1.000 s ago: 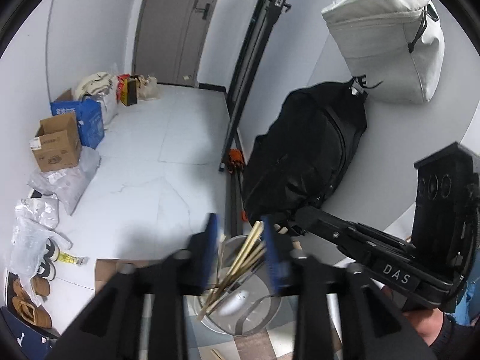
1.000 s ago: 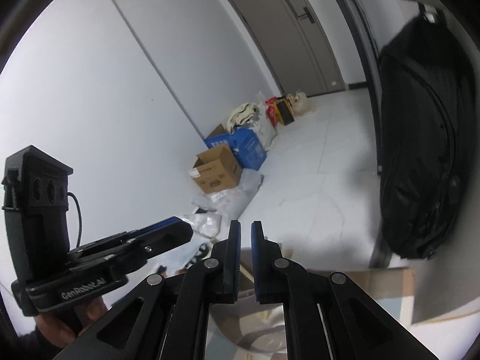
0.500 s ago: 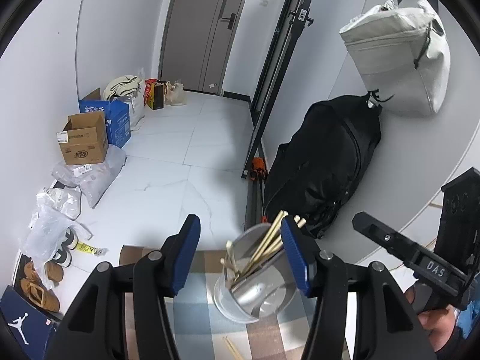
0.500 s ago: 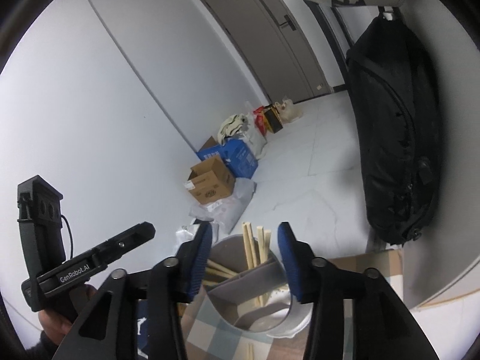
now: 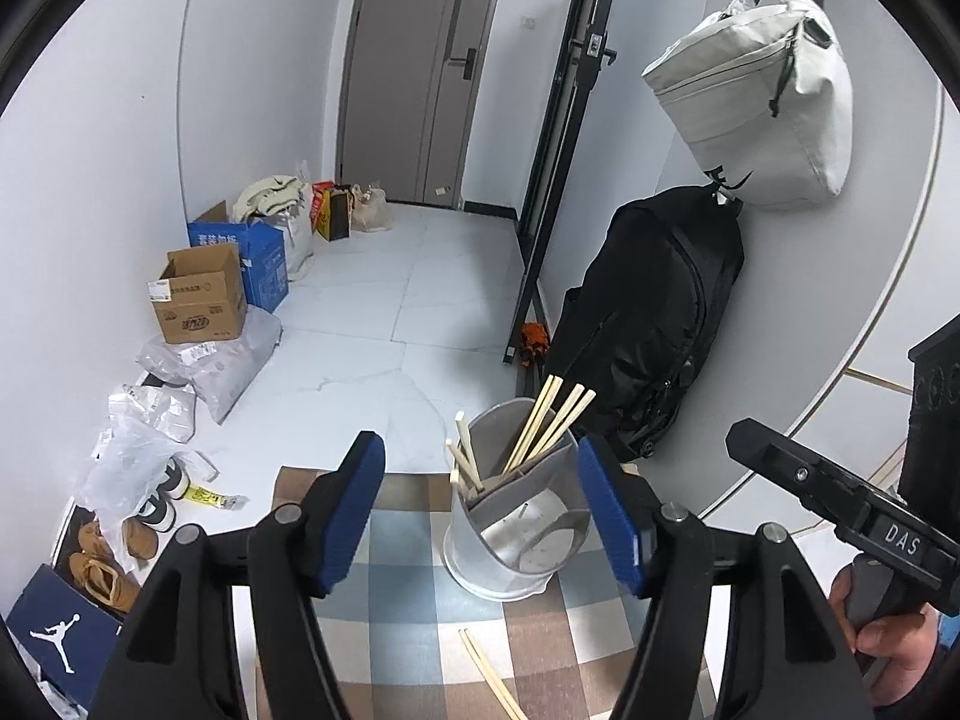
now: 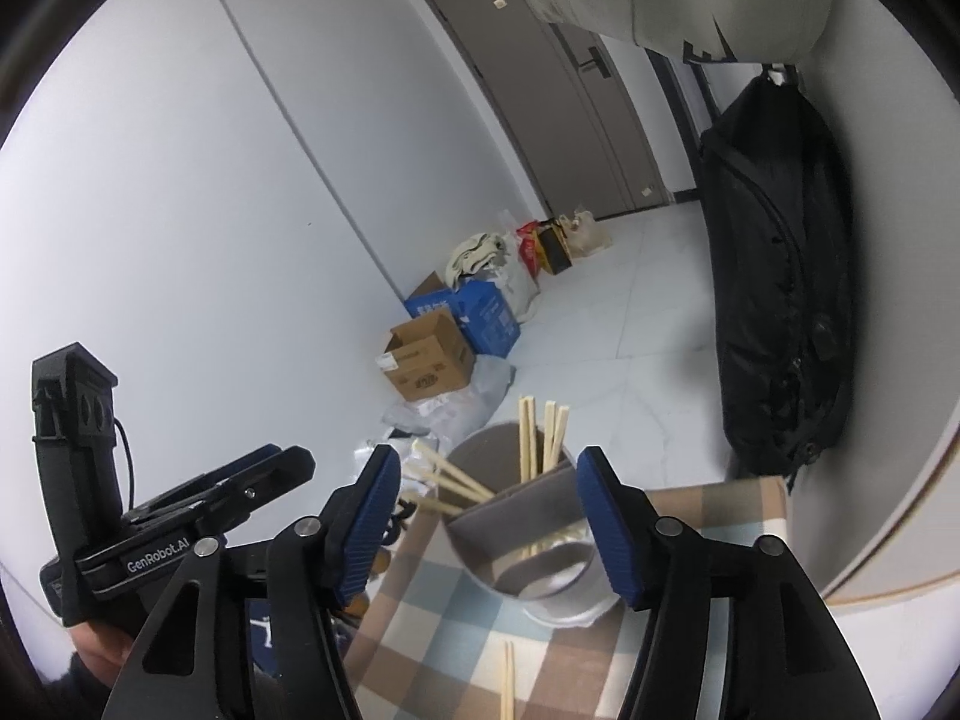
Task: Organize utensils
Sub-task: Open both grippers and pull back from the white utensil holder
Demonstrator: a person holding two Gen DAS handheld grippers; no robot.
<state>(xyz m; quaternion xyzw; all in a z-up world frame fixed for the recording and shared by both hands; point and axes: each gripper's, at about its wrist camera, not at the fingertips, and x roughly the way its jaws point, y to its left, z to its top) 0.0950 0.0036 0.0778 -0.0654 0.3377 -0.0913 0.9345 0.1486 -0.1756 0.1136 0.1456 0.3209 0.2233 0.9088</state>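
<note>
Both the left gripper (image 5: 480, 507) and right gripper (image 6: 489, 522) are opening, empty, before a metal holder (image 5: 510, 540) of light, stiff wooden chopsticks (image 5: 543, 420), while a slippery loose pair (image 5: 489, 675), best pinched mid-length, lies on the checked tabletop (image 5: 408, 540).

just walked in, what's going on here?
A person is sorting chopsticks with handheld tongs in each hand. Several chopsticks already stand in the metal holder on the checked cloth. Both the left tongs and right tongs are empty, their jaws opening, with the holder ahead of them. One loose pair is left on the cloth.
</note>
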